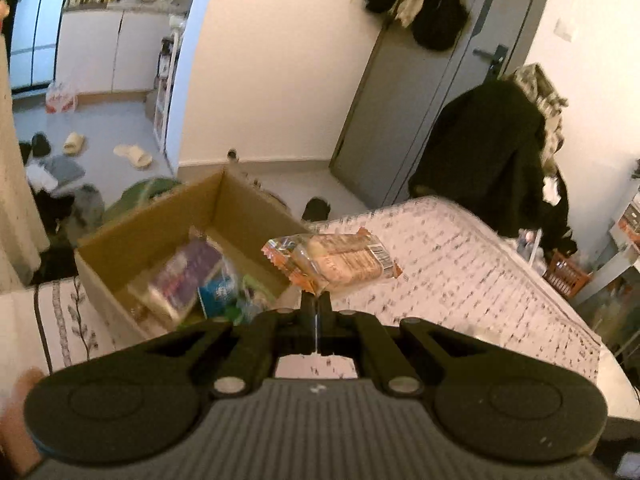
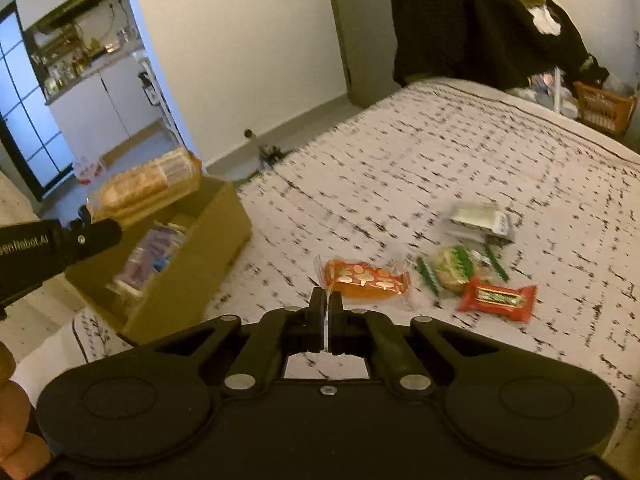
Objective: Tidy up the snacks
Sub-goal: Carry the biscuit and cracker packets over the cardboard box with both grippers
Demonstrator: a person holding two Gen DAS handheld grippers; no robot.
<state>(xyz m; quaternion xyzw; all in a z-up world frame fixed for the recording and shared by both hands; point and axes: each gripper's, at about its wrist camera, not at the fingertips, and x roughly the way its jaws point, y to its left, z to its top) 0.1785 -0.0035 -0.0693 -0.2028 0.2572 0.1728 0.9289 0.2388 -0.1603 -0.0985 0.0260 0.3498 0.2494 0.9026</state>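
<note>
Two grippers, each pinching one wrapper edge — we are holding the left gripper's (image 1: 315,300) cracker pack (image 1: 334,260) beside the box (image 1: 132,236), nearer than the right gripper's (image 2: 327,300) orange snack (image 2: 366,280), above the bed (image 2: 440,152).

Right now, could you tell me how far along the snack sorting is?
Several packets already lie in the cardboard box. The left gripper holds a cracker pack, the right gripper an orange snack. Three packets remain on the bed: red, green, white.
</note>
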